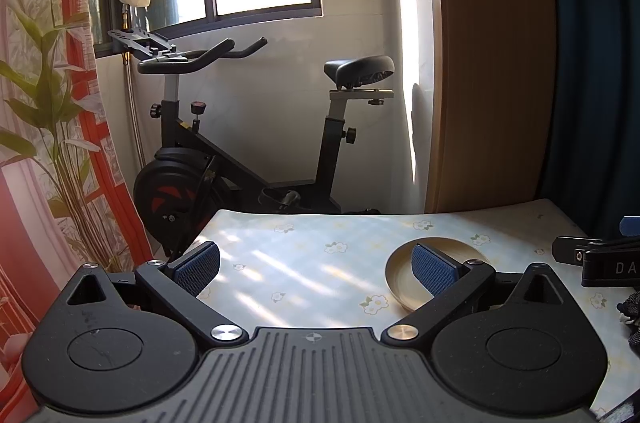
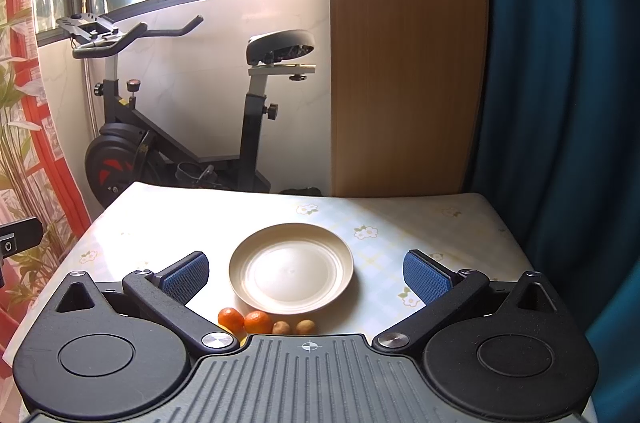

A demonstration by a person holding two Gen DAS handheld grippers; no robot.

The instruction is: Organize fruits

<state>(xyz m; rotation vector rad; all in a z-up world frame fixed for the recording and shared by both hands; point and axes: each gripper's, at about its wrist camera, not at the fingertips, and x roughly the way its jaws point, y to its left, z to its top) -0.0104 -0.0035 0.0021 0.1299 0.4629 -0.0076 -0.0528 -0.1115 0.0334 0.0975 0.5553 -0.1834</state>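
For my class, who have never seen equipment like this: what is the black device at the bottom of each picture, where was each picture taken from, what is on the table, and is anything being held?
Each black device is a hand-held gripper with two blue-padded fingers; a person carries one in each hand. A camera on each looks forward along the fingers, so each picture shows its own gripper from behind.

One picture comes from the left gripper, the other from the right gripper. Both are open and hold nothing.

On the flowered table sits an empty pale plate. Just nearer than it lie two small oranges and two small brown fruits. An exercise bike stands behind the table.
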